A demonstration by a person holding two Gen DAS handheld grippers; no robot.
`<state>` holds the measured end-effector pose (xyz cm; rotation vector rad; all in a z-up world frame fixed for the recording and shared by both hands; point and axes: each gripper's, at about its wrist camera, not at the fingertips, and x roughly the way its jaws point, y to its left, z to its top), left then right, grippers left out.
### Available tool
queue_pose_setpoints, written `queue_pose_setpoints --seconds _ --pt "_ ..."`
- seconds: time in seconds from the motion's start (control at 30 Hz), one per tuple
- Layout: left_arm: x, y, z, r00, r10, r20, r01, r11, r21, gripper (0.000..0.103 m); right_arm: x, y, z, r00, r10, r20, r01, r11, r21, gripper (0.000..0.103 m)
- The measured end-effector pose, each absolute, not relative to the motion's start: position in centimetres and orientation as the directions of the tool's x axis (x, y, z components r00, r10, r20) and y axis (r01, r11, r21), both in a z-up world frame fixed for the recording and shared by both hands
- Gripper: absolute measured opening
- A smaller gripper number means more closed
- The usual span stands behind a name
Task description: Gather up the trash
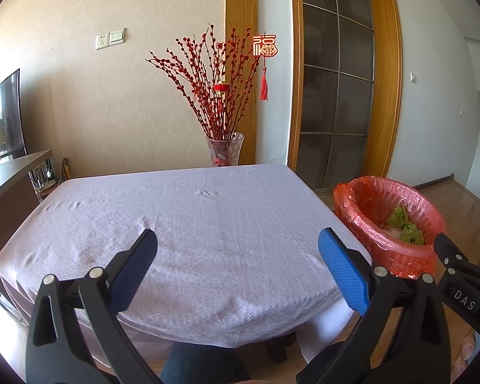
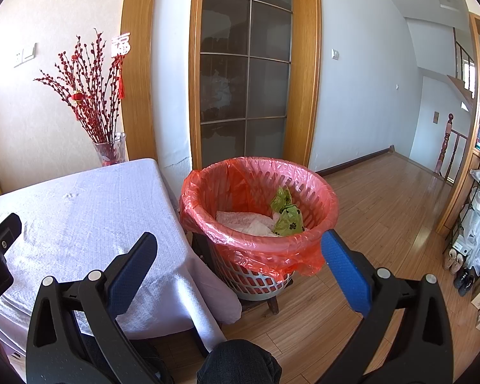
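Note:
A waste basket lined with a red plastic bag (image 2: 259, 172) stands to the right of the table; it also shows in the left wrist view (image 1: 368, 192). Inside lie a crumpled green bag (image 2: 286, 216) and pale pink-white wrapping (image 2: 246, 220). My left gripper (image 1: 238, 256) is open and empty, held over the near part of the table covered in a white cloth (image 1: 188, 211). My right gripper (image 2: 238, 256) is open and empty, in front of the basket and a little below its rim. No trash shows on the cloth.
A glass vase of red branches (image 1: 225, 148) stands at the table's far edge against the wall. A wood-framed glass door (image 2: 244, 64) is behind the basket. Wooden floor (image 2: 384, 198) stretches right toward shelves with bags and shoes (image 2: 470, 256). A dark cabinet (image 1: 9, 185) stands left.

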<state>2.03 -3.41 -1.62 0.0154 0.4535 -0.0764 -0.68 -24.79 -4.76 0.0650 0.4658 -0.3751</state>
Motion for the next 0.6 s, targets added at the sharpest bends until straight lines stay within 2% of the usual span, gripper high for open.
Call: queue_pose_setpoints --seconds 0.6 --pt "1.89 -3.26 -2.22 0.893 -0.066 -0.445 0.070 0.997 -0.006 0.099 -0.68 -24.73 -4.92 0.826 -0.337 -0.452 0.366 0.930 -0.025 0.101"
